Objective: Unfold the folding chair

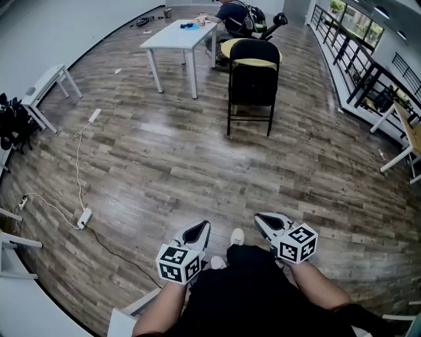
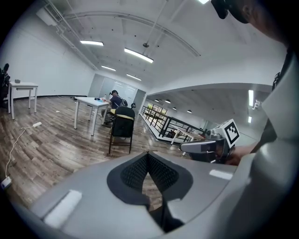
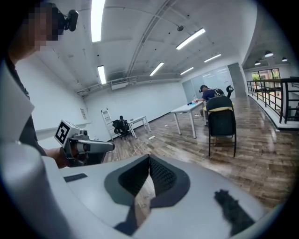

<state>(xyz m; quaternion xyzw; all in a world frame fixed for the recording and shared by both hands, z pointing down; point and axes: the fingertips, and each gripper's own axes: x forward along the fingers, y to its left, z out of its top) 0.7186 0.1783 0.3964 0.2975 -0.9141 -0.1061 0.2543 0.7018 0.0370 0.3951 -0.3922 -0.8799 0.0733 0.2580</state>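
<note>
Black folding chair (image 1: 252,84) upright well ahead, far beyond left gripper (image 1: 199,228) and right gripper (image 1: 264,219), both held low, jaws pressed together and empty. Open wood-plank floor (image 1: 197,164) in between. Just left of the chair, white table (image 1: 176,36); behind it, seated person (image 1: 235,14). At left, white cable (image 1: 77,158) trailing to a power strip (image 1: 84,218). At right, black railing (image 1: 352,56). White walls (image 1: 52,33), ceiling strip lights (image 2: 138,55).

From the head we look steeply down, and both gripper views look forward, all sharing the far black folding chair (image 1: 252,85).
</note>
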